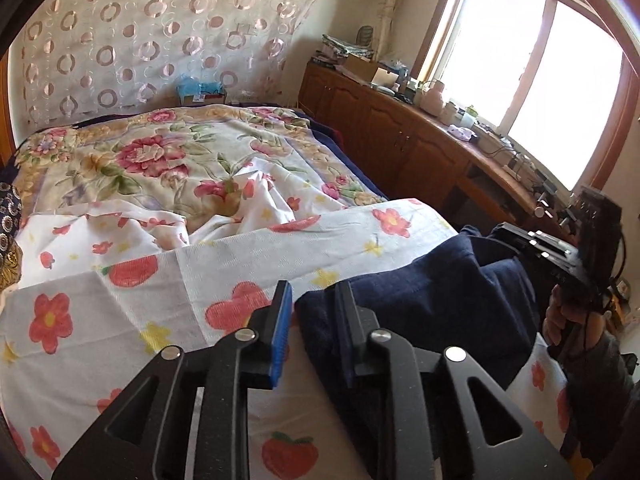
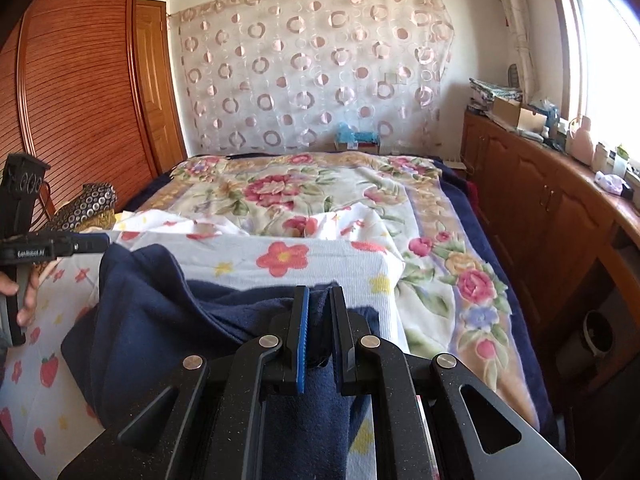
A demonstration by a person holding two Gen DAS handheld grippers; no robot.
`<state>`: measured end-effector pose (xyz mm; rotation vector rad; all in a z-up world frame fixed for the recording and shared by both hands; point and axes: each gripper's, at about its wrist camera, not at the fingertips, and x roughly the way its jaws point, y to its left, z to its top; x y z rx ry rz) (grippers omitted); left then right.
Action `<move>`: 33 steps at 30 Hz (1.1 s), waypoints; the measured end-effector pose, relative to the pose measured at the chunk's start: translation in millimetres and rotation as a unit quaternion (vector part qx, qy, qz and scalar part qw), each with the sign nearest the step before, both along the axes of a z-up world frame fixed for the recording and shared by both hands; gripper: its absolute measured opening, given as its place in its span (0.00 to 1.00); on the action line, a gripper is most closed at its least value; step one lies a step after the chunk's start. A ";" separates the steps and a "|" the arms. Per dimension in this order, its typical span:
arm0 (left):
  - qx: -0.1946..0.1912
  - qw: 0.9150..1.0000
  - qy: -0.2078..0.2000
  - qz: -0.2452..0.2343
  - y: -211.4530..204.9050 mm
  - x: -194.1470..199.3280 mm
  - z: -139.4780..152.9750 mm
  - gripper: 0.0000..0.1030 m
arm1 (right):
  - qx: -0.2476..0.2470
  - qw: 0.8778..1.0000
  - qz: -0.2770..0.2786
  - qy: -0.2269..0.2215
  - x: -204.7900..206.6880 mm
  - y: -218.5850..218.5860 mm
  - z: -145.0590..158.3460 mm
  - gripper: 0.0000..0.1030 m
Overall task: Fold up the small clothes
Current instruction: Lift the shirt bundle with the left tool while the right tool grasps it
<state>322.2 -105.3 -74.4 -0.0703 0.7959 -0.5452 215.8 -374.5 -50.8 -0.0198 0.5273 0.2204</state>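
A dark navy garment (image 1: 424, 296) lies bunched on a white flower-print cloth (image 1: 120, 312) spread over the bed. In the left wrist view my left gripper (image 1: 312, 312) stands open at the garment's left edge. A little navy fabric lies in the gap, and the blue pad (image 1: 282, 320) is clear of it. In the right wrist view my right gripper (image 2: 318, 304) is shut on a fold of the navy garment (image 2: 160, 304), lifting its near edge. A person's hand (image 1: 568, 320) holds the right tool at the garment's far side.
A floral blanket (image 1: 160, 152) covers the bed beyond the cloth. A wooden cabinet (image 2: 540, 208) with clutter runs along the right under the window. A slatted wooden wardrobe (image 2: 80, 100) stands on the left. A patterned dark bundle (image 2: 88, 200) sits by the bed's left edge.
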 end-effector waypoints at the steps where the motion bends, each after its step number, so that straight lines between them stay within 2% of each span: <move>1: 0.003 1.000 -0.004 -0.003 -0.5 -0.4 0.0 0.24 | -0.001 1.000 -0.001 -0.006 2.1 0.6 1.9 0.09; 8: -0.002 1.000 0.010 -0.022 -5.6 -0.3 -7.5 0.25 | -0.011 1.000 -0.021 0.006 19.7 6.6 0.9 0.09; 10: 0.006 1.000 0.010 -0.022 -7.6 -1.4 -9.5 0.25 | -0.013 0.999 -0.041 0.003 17.1 3.8 2.6 0.18; 12: 0.007 1.000 0.012 -0.025 -8.7 -2.5 -10.3 0.25 | -0.008 0.999 -0.048 -0.001 10.0 1.3 7.9 0.19; 14: 0.008 1.000 0.011 -0.027 -10.0 -3.7 -9.2 0.25 | -0.009 0.999 -0.040 -0.003 0.8 0.9 11.6 0.20; 18: -0.003 0.999 0.022 -0.036 -12.1 -2.6 -10.6 0.25 | -0.024 1.000 -0.018 -0.002 -20.2 -1.5 16.1 0.32; 23: -0.023 0.998 0.046 -0.028 -10.2 1.7 -15.5 0.25 | -0.049 0.998 -0.027 -0.001 -38.1 -11.8 13.8 0.37; 33: -0.005 0.998 0.048 -0.038 -20.5 2.4 -16.7 0.25 | -0.028 0.999 0.032 0.033 -3.2 -5.8 9.9 0.38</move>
